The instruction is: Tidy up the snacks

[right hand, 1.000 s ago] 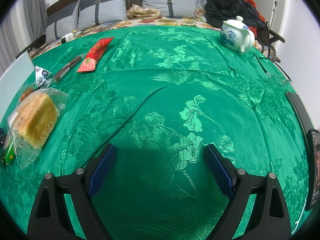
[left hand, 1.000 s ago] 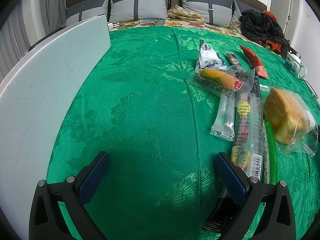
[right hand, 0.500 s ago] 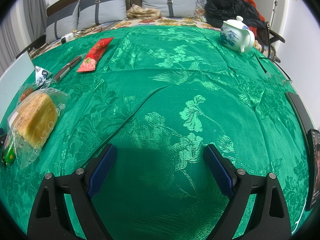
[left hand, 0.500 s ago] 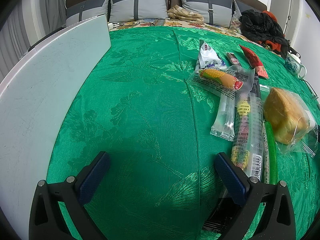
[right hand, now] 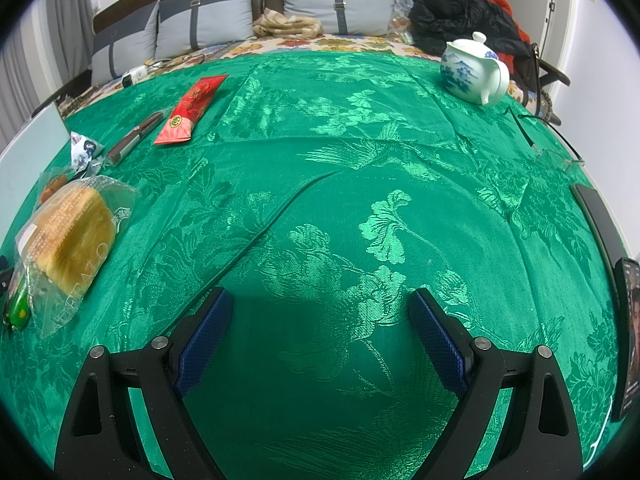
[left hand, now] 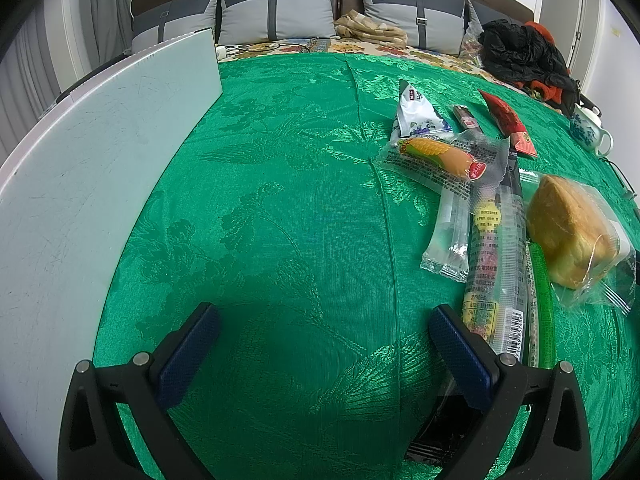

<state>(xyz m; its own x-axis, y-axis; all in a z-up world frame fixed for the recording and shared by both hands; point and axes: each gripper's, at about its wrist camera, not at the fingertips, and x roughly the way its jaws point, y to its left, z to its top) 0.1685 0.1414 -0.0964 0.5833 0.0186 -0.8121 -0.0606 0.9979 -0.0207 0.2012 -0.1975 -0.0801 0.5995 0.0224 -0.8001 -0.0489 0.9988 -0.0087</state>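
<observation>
Snacks lie in a loose pile on the green cloth, to the right in the left wrist view: a bagged bread loaf, a corn sausage pack, a long clear tube pack, a white pouch, a red packet and a brown bar. My left gripper is open over bare cloth, left of the pile. In the right wrist view the bread loaf, red packet and brown bar sit far left. My right gripper hangs open, nothing between its fingers.
A pale flat board covers the table's left side. A white and blue teapot stands at the back right, glasses and dark phones lie along the right edge. A sofa with grey cushions runs behind.
</observation>
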